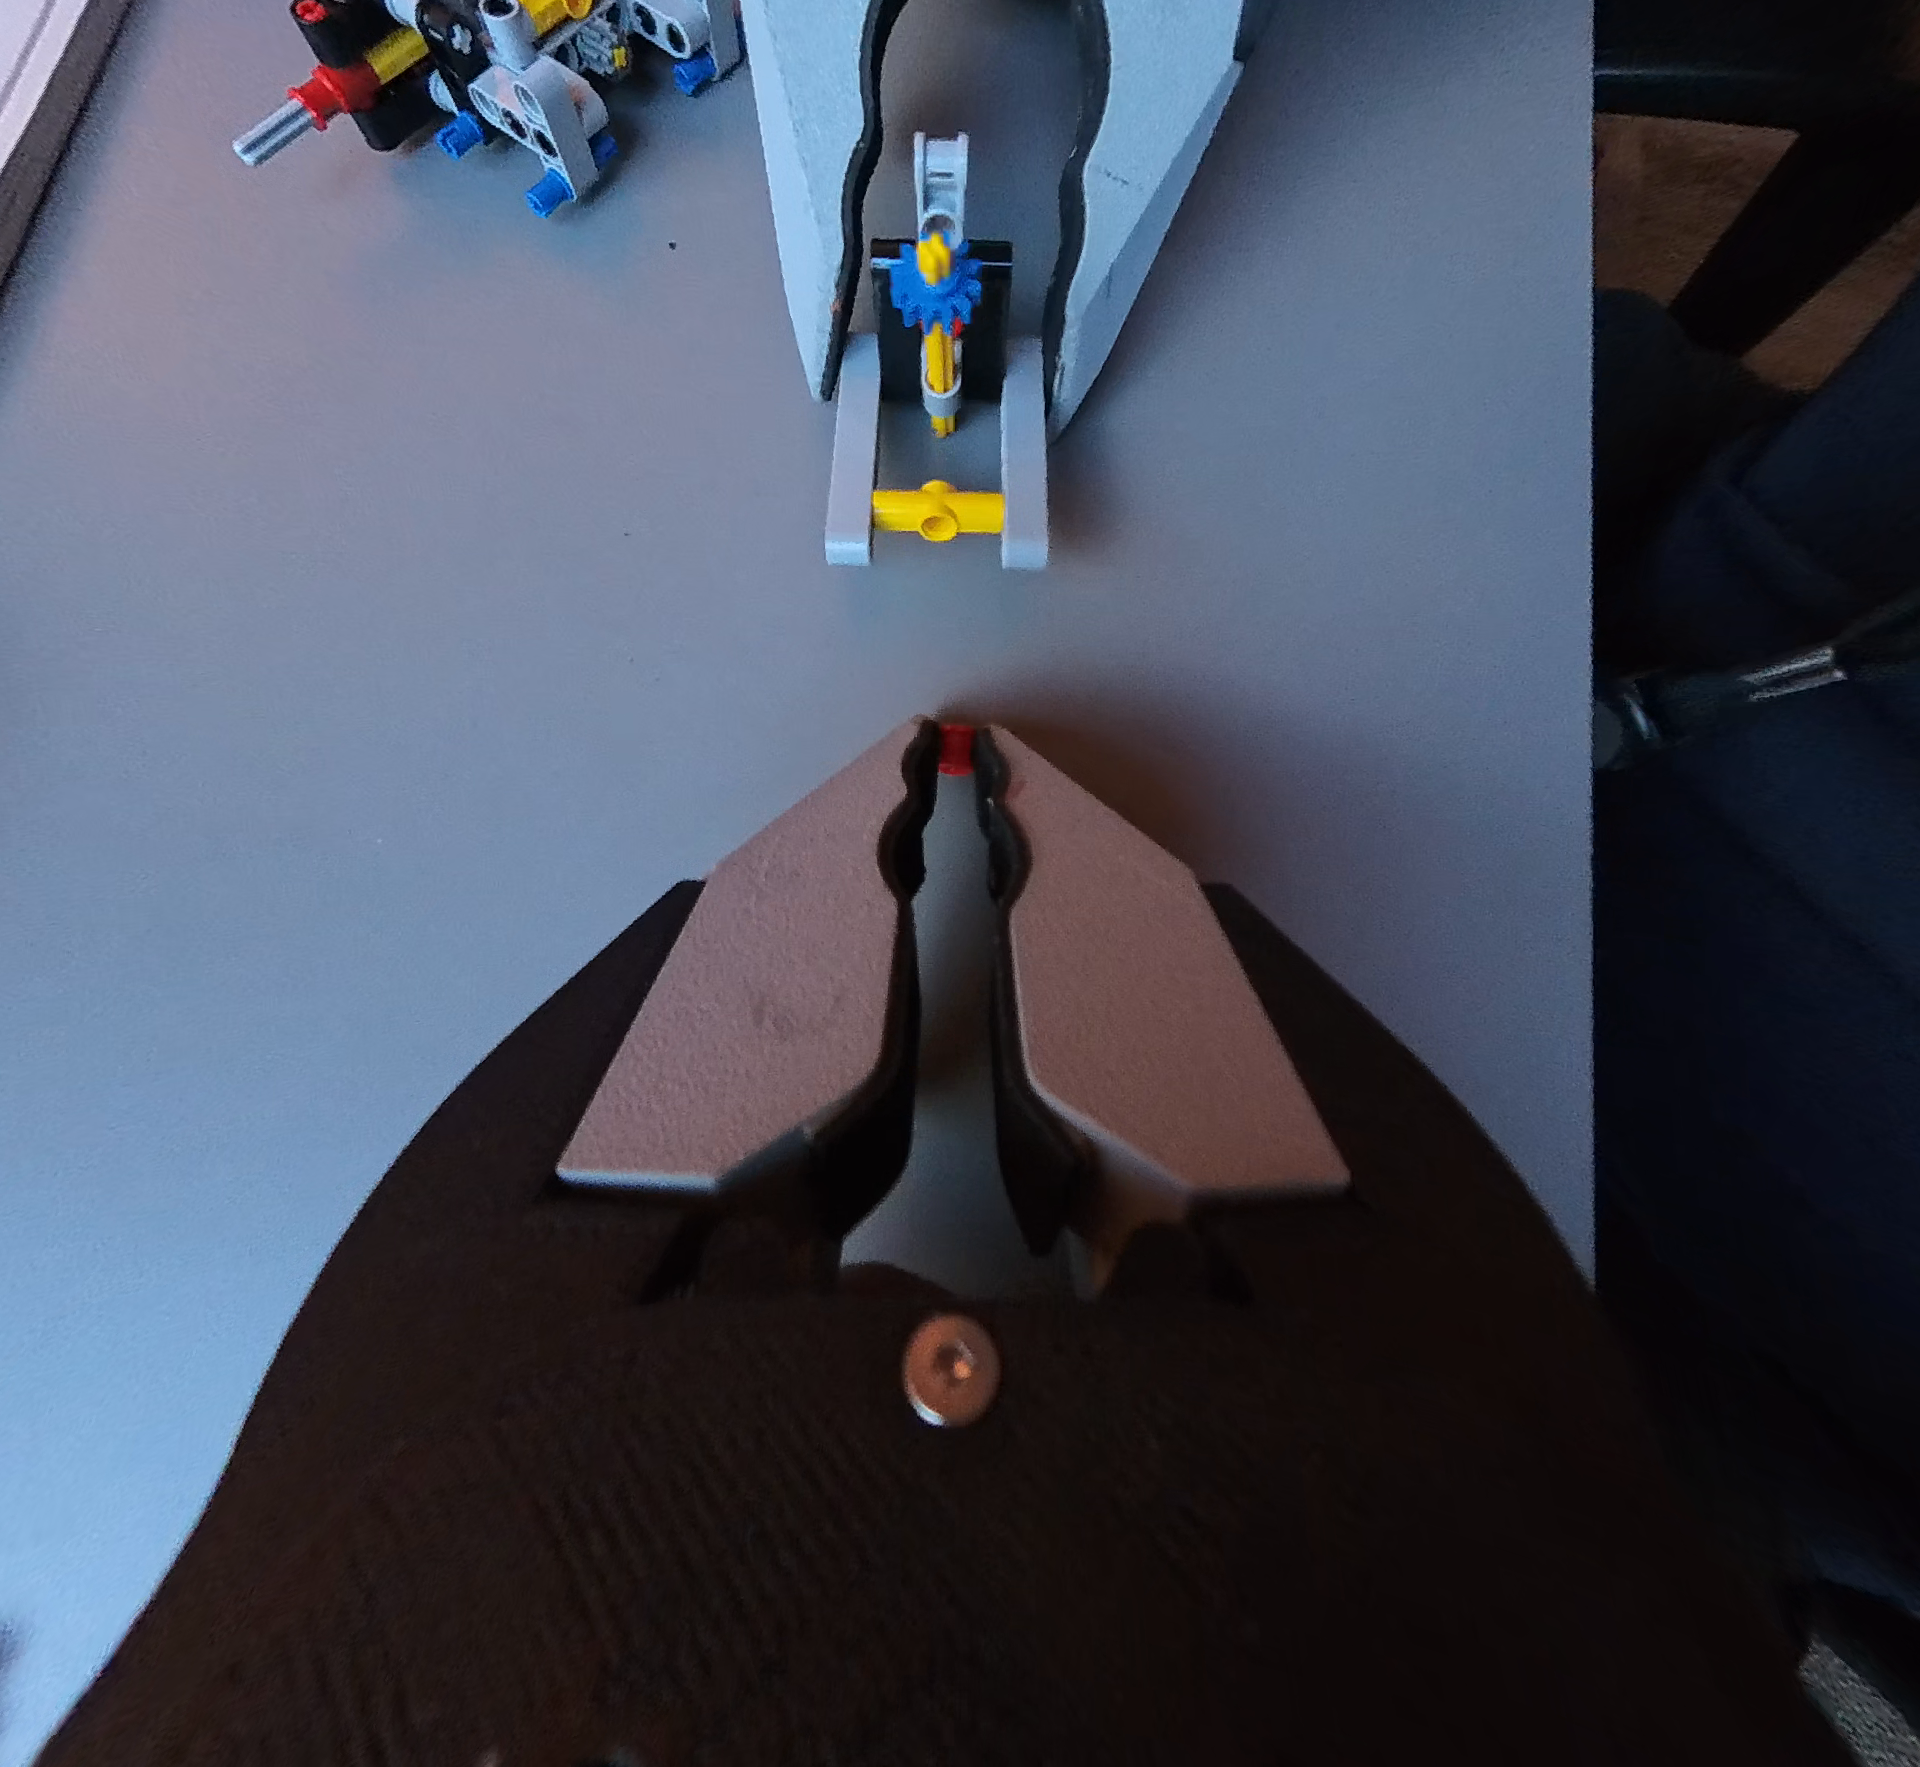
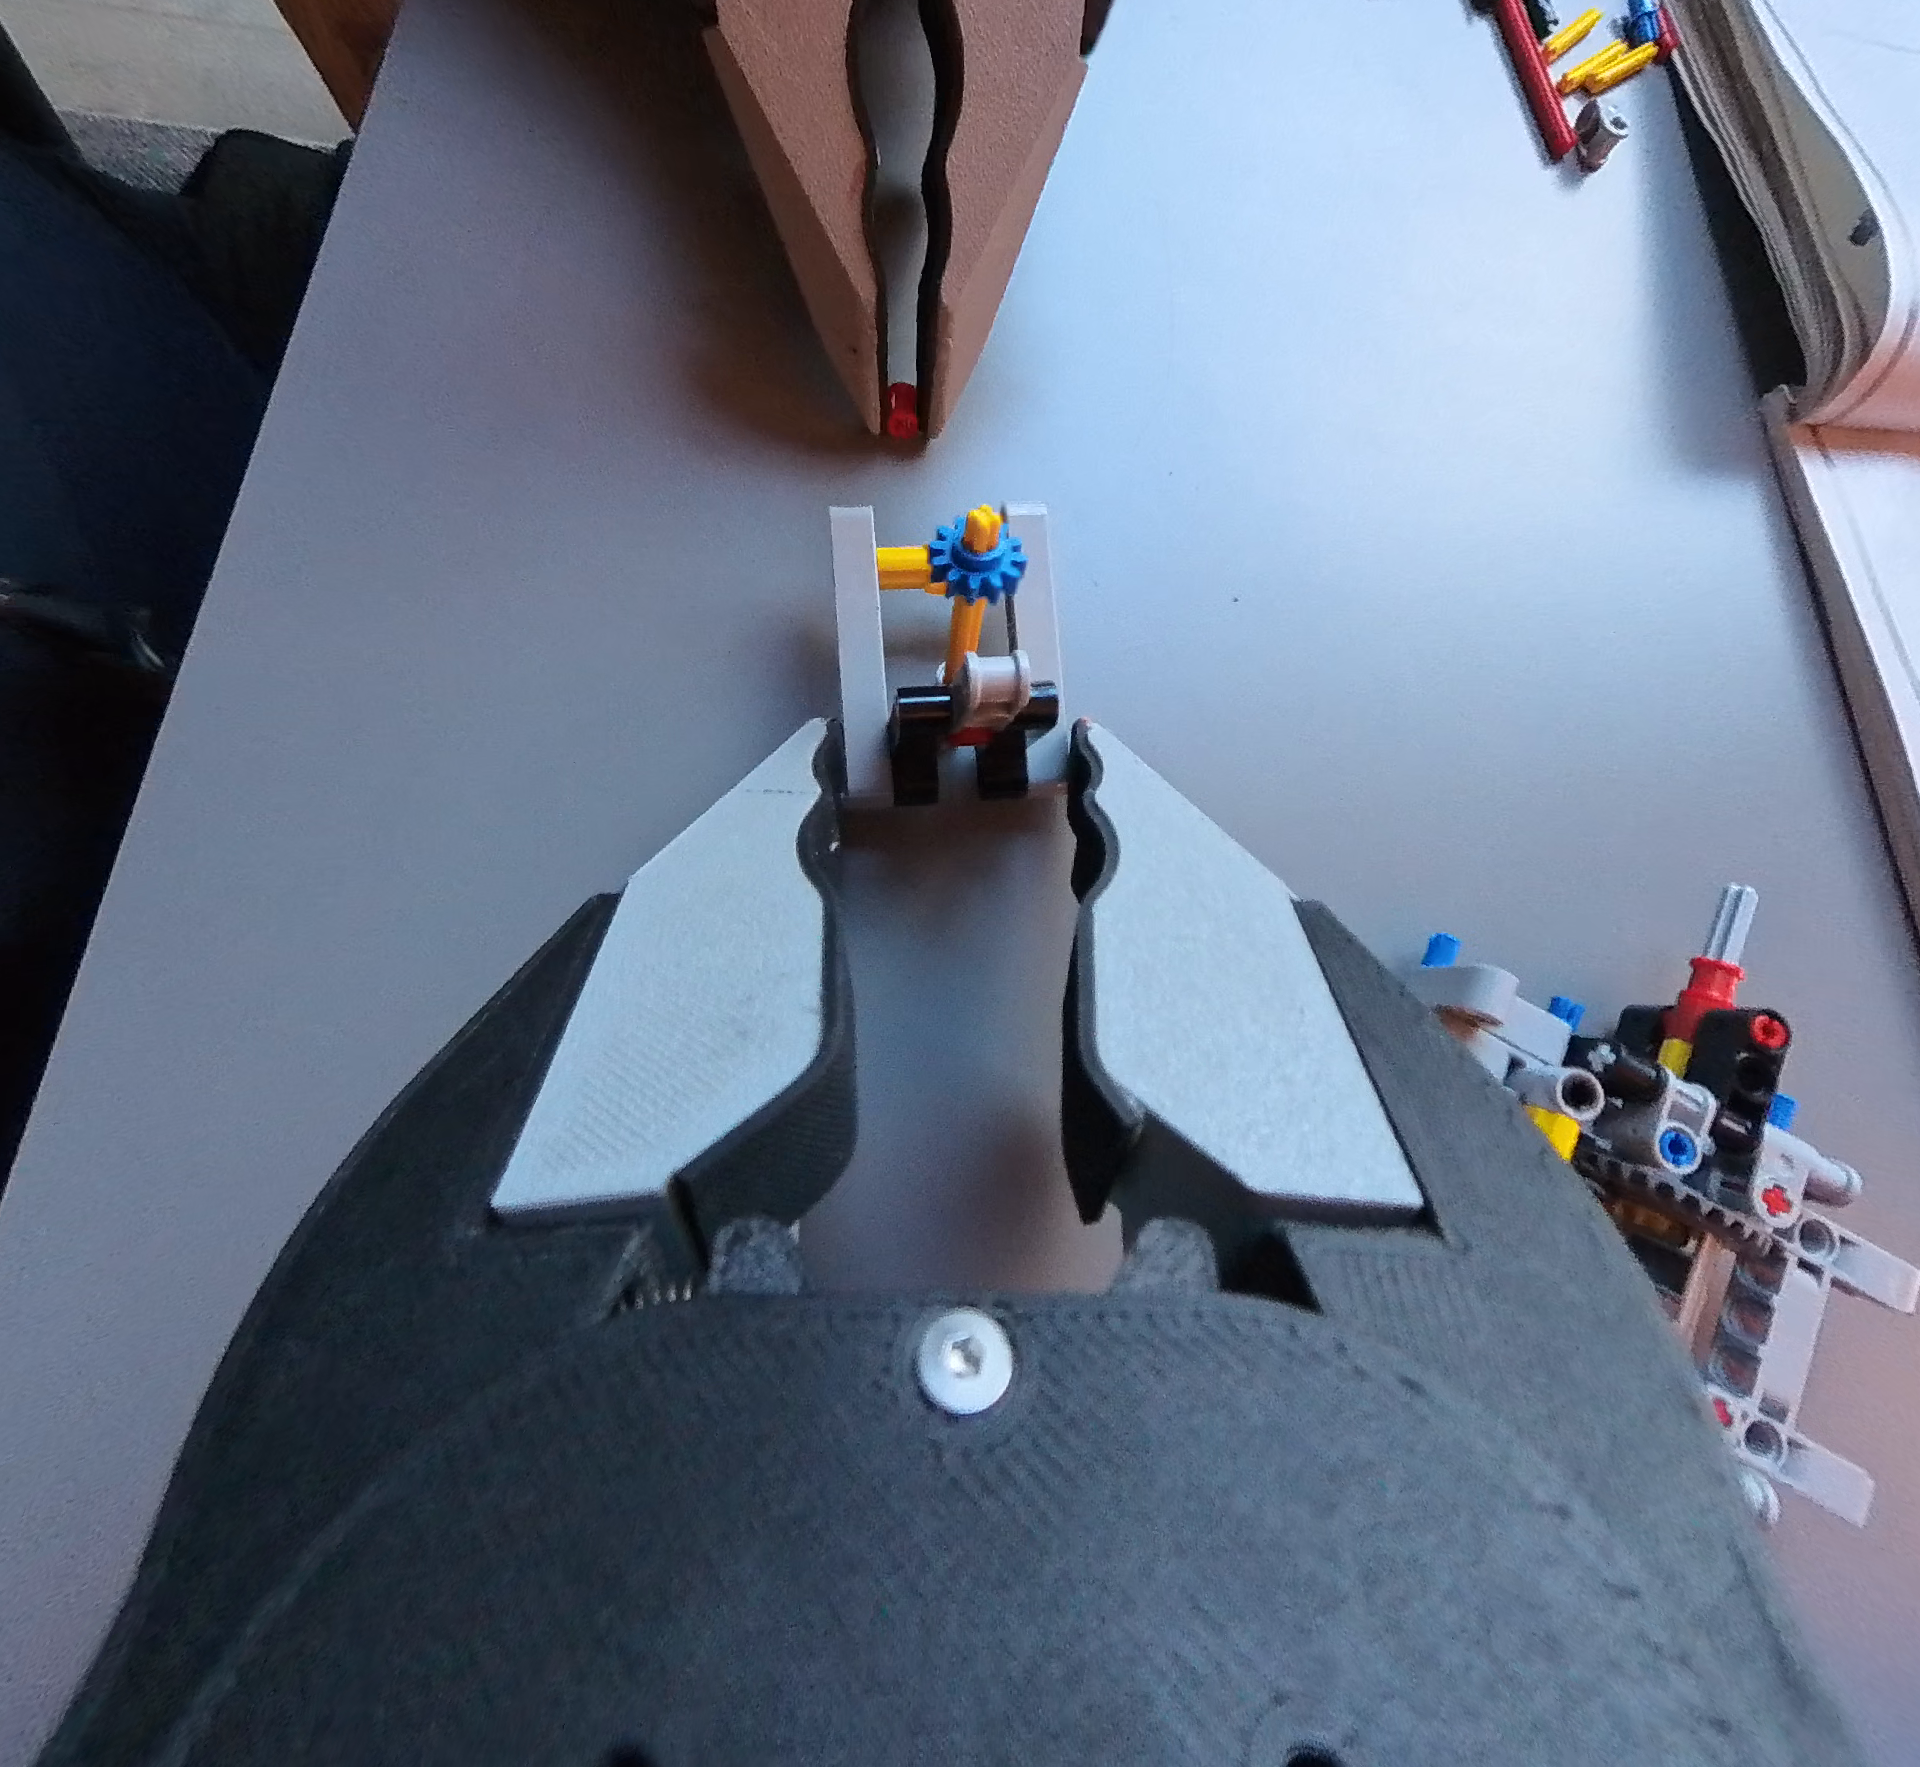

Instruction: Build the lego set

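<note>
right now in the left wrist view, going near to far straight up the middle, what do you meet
left gripper clamped on a small red piece → bare grey table → yellow cross connector between two grey beams → blue gear on a yellow axle → right gripper holding that small frame by its sides

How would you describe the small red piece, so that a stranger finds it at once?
Start at the grey table and find the left gripper, the one with brownish fingers. The red piece is pinched at their very tips. It is tiny and alone, facing the grey frame that carries a blue gear.
</note>
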Tool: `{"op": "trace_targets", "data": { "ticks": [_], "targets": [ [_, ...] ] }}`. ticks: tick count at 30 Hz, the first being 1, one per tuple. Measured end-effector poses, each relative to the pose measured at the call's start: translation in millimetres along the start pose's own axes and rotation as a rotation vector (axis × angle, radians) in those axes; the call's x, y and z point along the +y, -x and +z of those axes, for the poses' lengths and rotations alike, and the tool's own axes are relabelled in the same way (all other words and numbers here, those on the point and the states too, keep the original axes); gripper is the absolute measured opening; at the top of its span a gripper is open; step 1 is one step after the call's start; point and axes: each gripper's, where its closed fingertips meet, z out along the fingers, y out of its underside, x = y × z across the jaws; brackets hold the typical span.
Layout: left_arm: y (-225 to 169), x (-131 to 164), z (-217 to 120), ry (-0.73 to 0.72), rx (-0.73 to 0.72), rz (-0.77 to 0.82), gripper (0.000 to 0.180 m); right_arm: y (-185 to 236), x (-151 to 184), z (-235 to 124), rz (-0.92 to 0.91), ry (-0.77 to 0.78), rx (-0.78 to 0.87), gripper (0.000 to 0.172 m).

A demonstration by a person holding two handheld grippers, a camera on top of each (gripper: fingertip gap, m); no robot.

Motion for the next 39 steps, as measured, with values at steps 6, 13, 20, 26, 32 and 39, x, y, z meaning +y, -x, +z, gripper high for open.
{"op": "trace_targets", "data": {
  "ticks": [6,13,20,26,32,39],
  "targets": [
    [-0.7,2.0,-2.3,-0.002,0.010,-0.007,0.004,-2.6,1.8,-1.3,0.014,0.000,0.002,0.040],
    [-1.2,2.5,-3.1,-0.004,0.029,-0.022,0.004,-2.9,2.3,-1.1,0.023,0.000,-0.003,0.040],
    [-1.4,2.4,-3.1,-0.005,0.037,-0.027,0.003,-3.1,2.3,-0.9,0.027,-0.001,-0.007,0.040],
    [-1.3,2.5,-3.0,-0.005,0.038,-0.029,0.003,-3.2,2.1,-1.2,0.017,-0.002,0.003,0.040],
    [-1.2,2.4,-3.0,-0.005,0.037,-0.028,0.003,-2.6,1.8,-1.6,0.005,-0.003,0.007,0.040],
    [-1.2,2.6,-3.1,-0.006,0.039,-0.031,0.003,-1.9,1.6,-1.7,0.002,-0.005,0.003,0.040]
  ]
}}
